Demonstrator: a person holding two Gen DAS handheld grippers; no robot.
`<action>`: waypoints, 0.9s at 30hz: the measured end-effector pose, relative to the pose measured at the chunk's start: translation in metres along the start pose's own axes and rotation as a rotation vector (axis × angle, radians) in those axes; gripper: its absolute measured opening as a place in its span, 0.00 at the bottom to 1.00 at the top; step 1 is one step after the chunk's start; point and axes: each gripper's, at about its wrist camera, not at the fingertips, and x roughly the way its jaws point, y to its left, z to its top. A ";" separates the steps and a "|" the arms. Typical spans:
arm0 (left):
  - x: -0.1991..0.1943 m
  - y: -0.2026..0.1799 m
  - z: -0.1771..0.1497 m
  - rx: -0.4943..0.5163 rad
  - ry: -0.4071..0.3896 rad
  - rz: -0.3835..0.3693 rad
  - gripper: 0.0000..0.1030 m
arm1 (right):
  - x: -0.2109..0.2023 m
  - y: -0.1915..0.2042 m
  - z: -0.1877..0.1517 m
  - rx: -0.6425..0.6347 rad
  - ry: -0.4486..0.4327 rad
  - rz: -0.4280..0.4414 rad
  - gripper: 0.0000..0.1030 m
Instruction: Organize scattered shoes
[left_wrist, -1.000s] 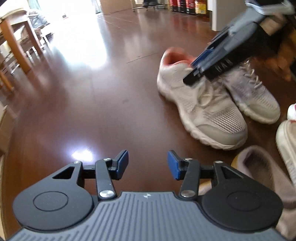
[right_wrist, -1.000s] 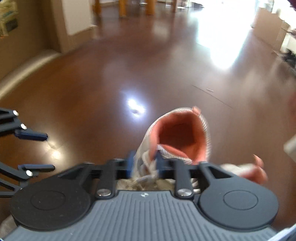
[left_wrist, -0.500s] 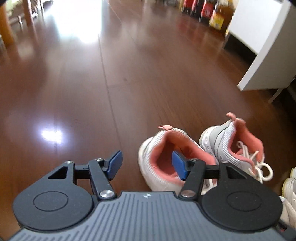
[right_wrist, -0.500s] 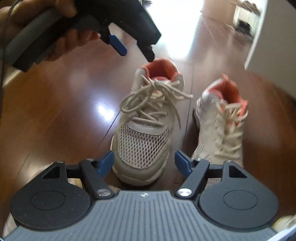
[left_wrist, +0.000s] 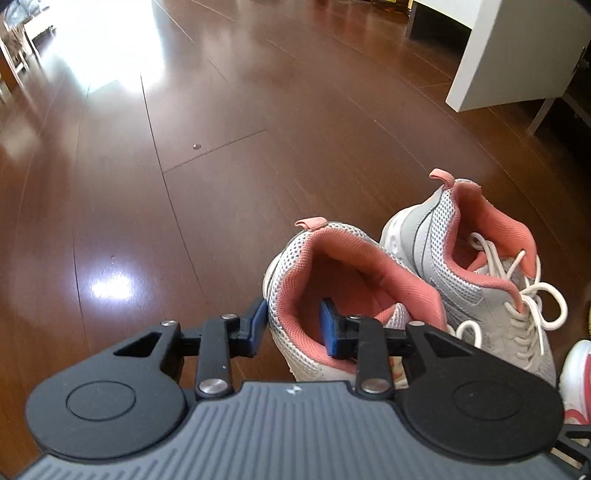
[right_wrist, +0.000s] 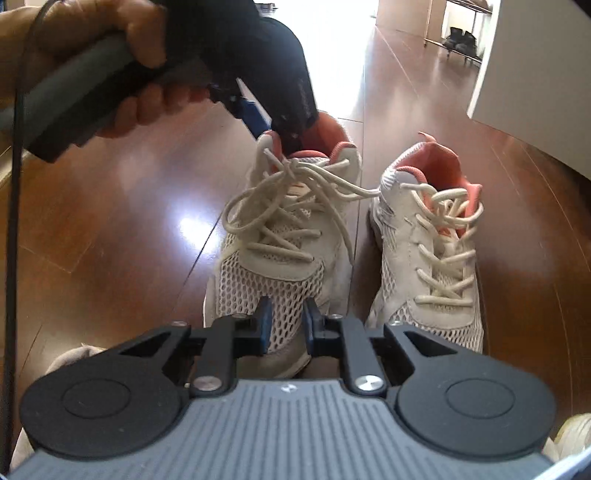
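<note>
Two white mesh sneakers with pink lining stand side by side on the wooden floor. My left gripper (left_wrist: 291, 326) straddles the side of the heel collar of the nearer sneaker (left_wrist: 314, 258). One pad is outside on the mesh and the other inside on the lining, and the jaws are closing on that wall. A hand holds this left gripper (right_wrist: 273, 127) over the heel in the right wrist view. At the toe of the same sneaker (right_wrist: 280, 258), my right gripper (right_wrist: 286, 325) is closing narrowly with toe mesh between its pads. The second sneaker (right_wrist: 428, 240) sits untouched beside it.
A white cabinet (left_wrist: 517, 55) stands on the floor beyond the sneakers. Another white and red shoe (left_wrist: 576, 376) shows at the right edge. A beige slipper (right_wrist: 70, 362) lies near my right gripper's left side. Bare floor (left_wrist: 184, 184) stretches to the left.
The right gripper let go of the sneaker's collar, opened wide before its toe, then narrowed onto the toe mesh. The left gripper moved to the heel and narrowed around the collar.
</note>
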 end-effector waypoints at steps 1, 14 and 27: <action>0.001 -0.002 0.000 0.005 0.002 0.000 0.36 | -0.003 -0.005 0.001 0.041 0.000 -0.006 0.31; 0.022 -0.031 -0.007 0.056 0.012 -0.007 0.37 | 0.024 0.018 0.002 0.018 0.024 -0.034 0.79; 0.009 -0.056 -0.017 -0.005 -0.050 0.033 0.43 | -0.001 -0.029 -0.003 0.024 0.013 0.023 0.79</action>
